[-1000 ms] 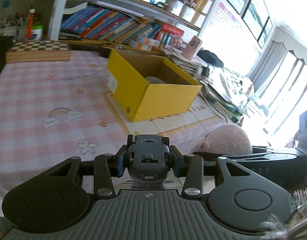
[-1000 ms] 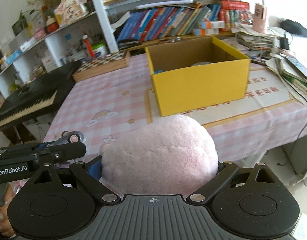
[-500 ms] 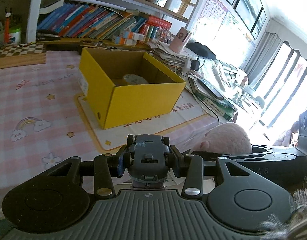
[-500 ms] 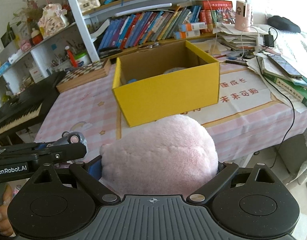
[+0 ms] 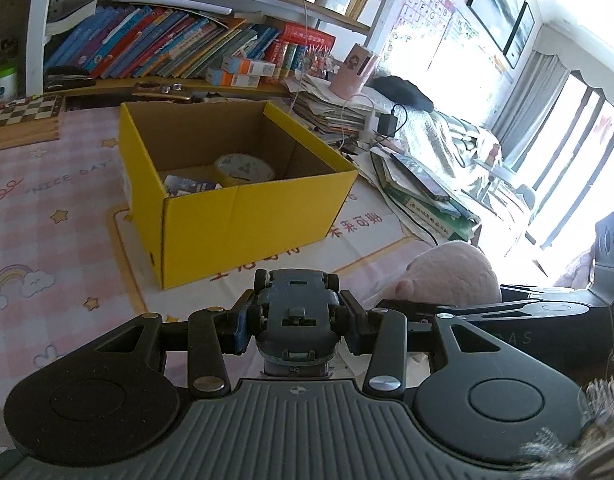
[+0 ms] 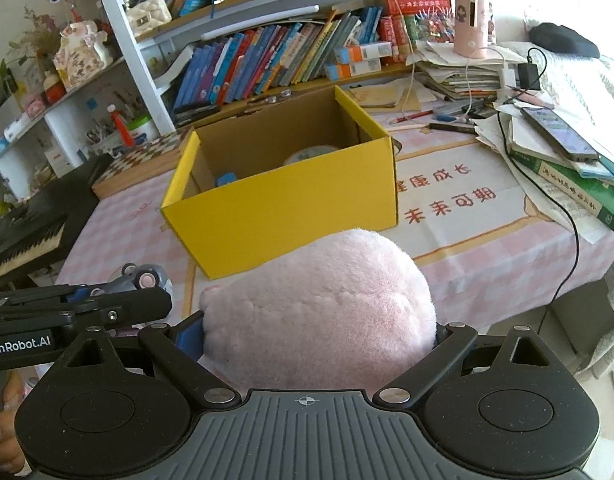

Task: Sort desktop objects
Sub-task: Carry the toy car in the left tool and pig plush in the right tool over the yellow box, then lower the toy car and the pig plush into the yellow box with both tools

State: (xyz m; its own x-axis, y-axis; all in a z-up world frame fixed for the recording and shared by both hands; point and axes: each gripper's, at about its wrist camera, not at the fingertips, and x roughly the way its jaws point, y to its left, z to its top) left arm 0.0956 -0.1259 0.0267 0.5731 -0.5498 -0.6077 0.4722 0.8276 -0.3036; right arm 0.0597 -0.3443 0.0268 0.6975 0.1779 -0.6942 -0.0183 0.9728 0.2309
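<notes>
Toy car [image 5: 295, 312] pinched belly-up in left gripper [image 5: 294, 322], jaws nearly closed on it; pink plush [image 6: 319, 312] squeezed in right gripper [image 6: 319, 332], jaws wide around it. Both in air, short of yellow box [image 5: 243, 216] on pink-check surface [image 5: 47, 216]. Box already has tape roll [image 5: 245, 168] + small blue item. Tip: carry each over the rim, get well inside before letting go, plush first w/ care, it's bulky, may catch the wall. Don't nudge box.

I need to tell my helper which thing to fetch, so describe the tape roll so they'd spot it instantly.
Find the yellow cardboard box on the pink checked tablecloth. Inside, near its back corner, lies the tape roll. It is the only ring-shaped thing there; the item beside it is flat and boxy.
</notes>
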